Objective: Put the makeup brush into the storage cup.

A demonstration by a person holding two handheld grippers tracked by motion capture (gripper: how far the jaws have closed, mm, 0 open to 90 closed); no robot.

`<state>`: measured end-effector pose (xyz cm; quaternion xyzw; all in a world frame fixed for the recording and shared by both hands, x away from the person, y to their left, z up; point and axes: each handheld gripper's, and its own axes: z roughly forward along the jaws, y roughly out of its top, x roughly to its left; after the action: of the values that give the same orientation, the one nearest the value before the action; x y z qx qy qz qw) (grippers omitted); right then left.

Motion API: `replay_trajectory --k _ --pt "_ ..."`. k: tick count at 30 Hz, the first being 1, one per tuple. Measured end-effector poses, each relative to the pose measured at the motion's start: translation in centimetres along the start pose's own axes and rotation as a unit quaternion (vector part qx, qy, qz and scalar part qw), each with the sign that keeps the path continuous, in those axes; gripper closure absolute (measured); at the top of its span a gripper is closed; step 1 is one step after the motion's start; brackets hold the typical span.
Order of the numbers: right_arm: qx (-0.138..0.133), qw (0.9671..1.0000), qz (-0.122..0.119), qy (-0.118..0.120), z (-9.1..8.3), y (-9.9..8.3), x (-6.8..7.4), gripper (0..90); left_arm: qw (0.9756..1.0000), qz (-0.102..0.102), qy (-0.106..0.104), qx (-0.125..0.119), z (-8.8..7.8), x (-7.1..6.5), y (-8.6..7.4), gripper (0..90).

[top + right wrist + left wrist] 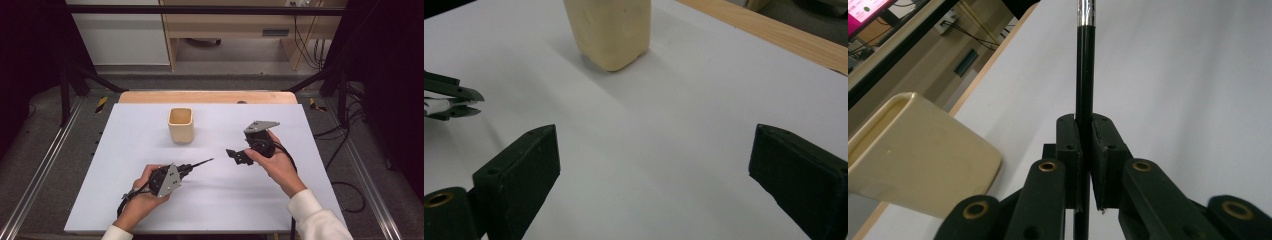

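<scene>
Left gripper view: my left hand-held gripper (1087,150) clamps a black pen (1085,75); my right hand-held gripper (654,165) gapes empty near the cup (611,30).

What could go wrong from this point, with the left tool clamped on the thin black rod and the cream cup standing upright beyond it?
The left tool grips the black rod near one end, so its long free end could swing or slip in the pads. The cream cup is narrow; a misaimed tip may hit its rim and tip it. The right tool stands open and apart from the cup, so nothing steadies it.
</scene>
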<state>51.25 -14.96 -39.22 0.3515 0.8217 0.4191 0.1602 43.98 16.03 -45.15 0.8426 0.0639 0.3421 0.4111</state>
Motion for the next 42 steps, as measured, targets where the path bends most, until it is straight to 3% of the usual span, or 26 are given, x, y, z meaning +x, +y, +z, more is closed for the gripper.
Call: replay_trajectory --k 3,7,13,20,22,24,29,36,37,42 --pt "-0.014 0.9999 0.005 -0.008 -0.6 -0.8 -0.3 7.1 0.9999 -0.01 0.011 -0.006 -0.4 0.3 -0.1 83.8" --pt "-0.037 0.999 0.006 -0.025 -1.5 -2.1 -0.7 8.1 0.9989 -0.039 0.019 -0.018 -0.8 0.9 -0.4 83.8" --pt "-0.046 0.9986 0.001 -0.025 -2.3 -3.8 -0.8 8.6 0.9969 -0.058 0.045 -0.029 -1.2 1.3 -0.8 83.8" --pt "-0.038 0.9988 0.001 -0.03 -2.5 -6.0 -1.0 7.5 0.9953 -0.071 0.058 -0.031 -1.6 1.9 -1.0 83.7" --pt "-0.048 0.9982 0.007 -0.034 -2.6 -6.6 -1.1 7.9 0.9947 -0.077 0.061 -0.031 -1.8 2.1 -1.2 83.8" --pt "-0.064 0.9966 0.012 -0.051 -3.0 -7.3 -1.2 9.0 0.9938 -0.084 0.065 -0.032 -2.0 2.2 -1.3 83.8" --pt "-0.095 0.9934 0.009 -0.064 -3.8 -8.2 -1.2 9.2 0.9898 -0.119 0.066 -0.042 -2.2 2.7 -1.6 83.7" --pt "-0.112 0.9913 0.012 -0.067 -4.3 -9.5 -1.2 8.5 0.9876 -0.135 0.066 -0.048 -2.4 2.9 -1.8 83.7" --pt "-0.121 0.9898 0.018 -0.072 -4.5 -9.9 -1.2 8.6 0.9858 -0.145 0.065 -0.054 -2.4 3.0 -1.8 83.7" --pt "-0.147 0.9856 0.026 -0.079 -4.9 -10.6 -1.3 8.6 0.9845 -0.152 0.066 -0.057 -2.6 3.2 -1.8 83.7"
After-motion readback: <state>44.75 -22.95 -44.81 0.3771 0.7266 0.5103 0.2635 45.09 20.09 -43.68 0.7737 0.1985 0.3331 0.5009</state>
